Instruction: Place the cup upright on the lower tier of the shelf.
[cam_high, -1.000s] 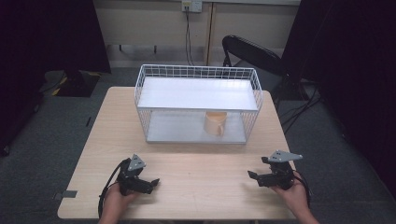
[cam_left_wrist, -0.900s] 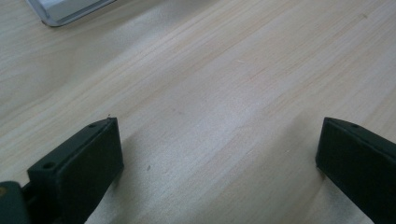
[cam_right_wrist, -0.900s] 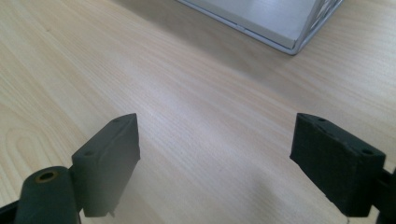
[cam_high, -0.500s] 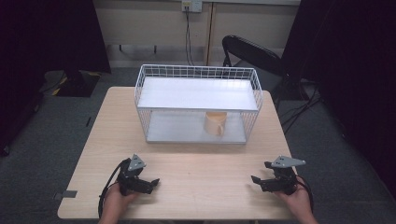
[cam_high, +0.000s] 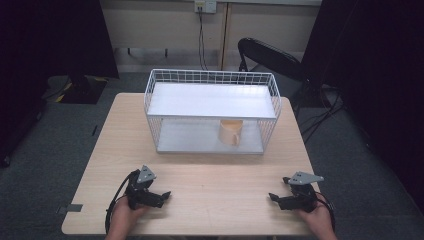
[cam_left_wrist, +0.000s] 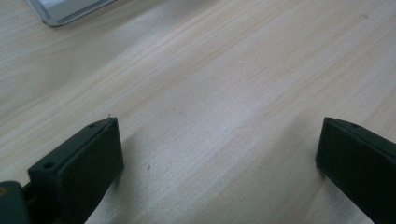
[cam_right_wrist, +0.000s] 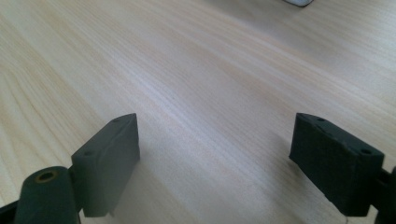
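Status: both grippers parked at the near edge of the table, nothing in hand. Left gripper has its jaws spread wide, bare wood between them in the left gripper view. Right gripper same story, jaws apart with only tabletop between them in the right gripper view. Both sit low over or on the wood; I can't tell if they touch it.

The nearest thing to work on is the tan cup. It stands upright on the lower shelf of the white wire rack, right of centre, handle looking like it faces the front. Top shelf of the rack is bare. The rack sits mid-table, well apart from both grippers.

My read on progress: nothing started. No contact with cup or rack, no approach lined up. Everything is left: reach in through the open front under the top shelf, close on the cup, bring it out or move it. The right gripper is on the cup's side, so I'd lead with that one.
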